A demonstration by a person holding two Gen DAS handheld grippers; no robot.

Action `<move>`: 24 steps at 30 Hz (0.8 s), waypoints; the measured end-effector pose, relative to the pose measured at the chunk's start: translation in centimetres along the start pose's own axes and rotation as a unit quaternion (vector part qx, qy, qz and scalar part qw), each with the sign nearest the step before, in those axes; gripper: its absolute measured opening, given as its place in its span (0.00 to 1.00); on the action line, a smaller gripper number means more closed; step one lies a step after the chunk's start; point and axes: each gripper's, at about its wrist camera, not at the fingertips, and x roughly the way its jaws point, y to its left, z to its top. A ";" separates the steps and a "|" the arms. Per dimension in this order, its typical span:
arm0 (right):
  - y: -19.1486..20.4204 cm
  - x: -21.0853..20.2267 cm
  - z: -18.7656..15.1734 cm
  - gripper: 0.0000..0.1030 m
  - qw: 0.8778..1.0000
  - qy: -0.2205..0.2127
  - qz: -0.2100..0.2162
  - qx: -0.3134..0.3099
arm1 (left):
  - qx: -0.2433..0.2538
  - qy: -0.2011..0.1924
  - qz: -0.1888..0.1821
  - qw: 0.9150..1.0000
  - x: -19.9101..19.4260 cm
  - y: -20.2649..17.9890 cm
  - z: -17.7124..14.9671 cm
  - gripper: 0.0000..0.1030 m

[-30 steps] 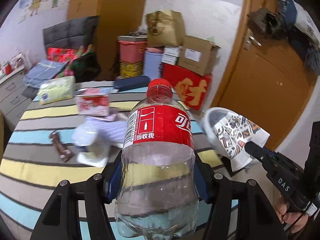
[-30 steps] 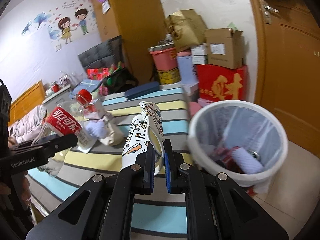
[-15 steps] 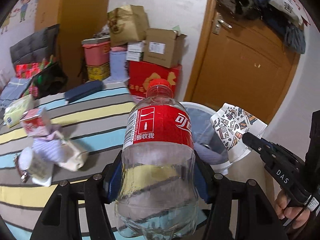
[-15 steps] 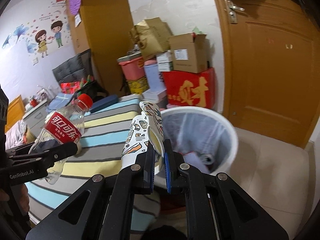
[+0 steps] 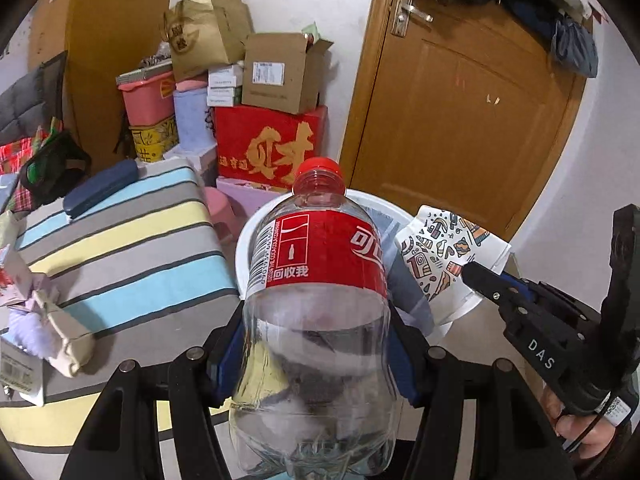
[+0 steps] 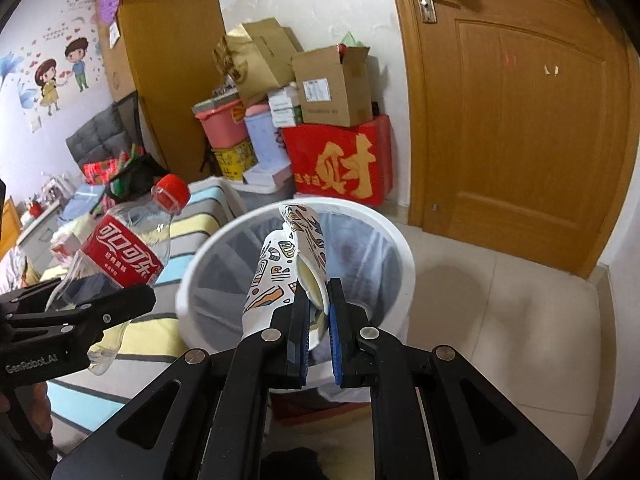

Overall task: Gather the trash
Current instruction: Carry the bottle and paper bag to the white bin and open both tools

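We hold the crushed paper cup (image 6: 288, 264) clenched in the right gripper (image 6: 318, 312), directly over the white bin (image 6: 400, 248). Our left gripper (image 5: 316, 344) grasps the bottle (image 5: 320, 280) upright, nearer the bin's bed-side rim.

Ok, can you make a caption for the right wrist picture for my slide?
Right gripper holds a squashed patterned paper cup over the white trash bin, with the left gripper's empty bottle alongside.

Even indoor light, curved fisheye edges
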 end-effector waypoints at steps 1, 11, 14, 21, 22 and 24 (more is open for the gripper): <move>-0.2 0.2 0.1 0.08 1.000 0.003 0.000 0.000 | 0.005 0.000 0.002 1.000 0.4 -0.3 0.1 0.60; -0.9 2.8 0.6 0.09 0.999 0.031 -0.018 -0.010 | 0.011 0.017 -0.004 1.000 3.6 -1.3 1.3 0.60; -1.1 3.3 0.6 0.10 0.999 0.040 -0.018 -0.013 | 0.012 0.020 0.007 1.000 4.4 -1.2 1.7 0.60; -1.1 3.2 0.3 0.22 0.998 0.048 -0.023 -0.015 | 0.000 0.013 0.005 1.000 4.1 -0.5 1.7 0.65; -1.1 3.1 0.3 0.32 0.999 0.045 -0.022 -0.016 | -0.001 0.012 0.000 1.000 4.0 -0.4 1.7 0.65; -1.0 2.7 0.3 0.46 0.999 0.038 -0.021 -0.015 | -0.005 0.007 0.004 1.000 3.6 -0.2 1.7 0.65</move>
